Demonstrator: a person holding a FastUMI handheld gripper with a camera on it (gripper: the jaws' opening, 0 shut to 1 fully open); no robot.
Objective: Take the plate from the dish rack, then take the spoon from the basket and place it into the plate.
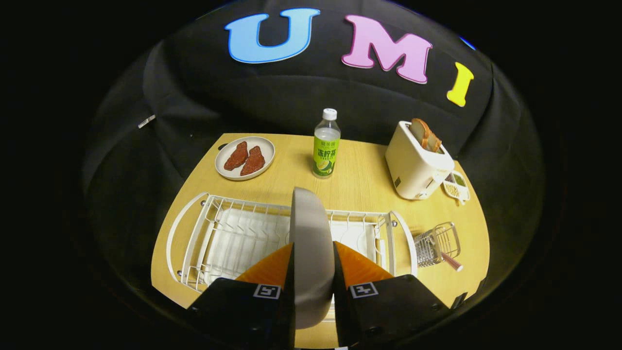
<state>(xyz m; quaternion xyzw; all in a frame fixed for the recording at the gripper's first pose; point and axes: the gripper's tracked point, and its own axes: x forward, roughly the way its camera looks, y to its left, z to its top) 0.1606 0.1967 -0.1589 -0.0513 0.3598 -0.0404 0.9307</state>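
A grey plate [311,243] stands on edge between my fingers, and my gripper [313,265] is shut on it, one finger on each face. It is over the white wire dish rack [218,233]; whether it still touches the rack I cannot tell. To the right of the rack a small wire basket [437,245] lies on the table with the pink handle of the spoon [453,264] sticking out of it.
Beyond the rack on the wooden table [359,180] are a plate of red meat pieces [245,158], a green-labelled bottle [326,146] and a cream toaster [418,165] with bread in it. A small dish [457,187] sits beside the toaster.
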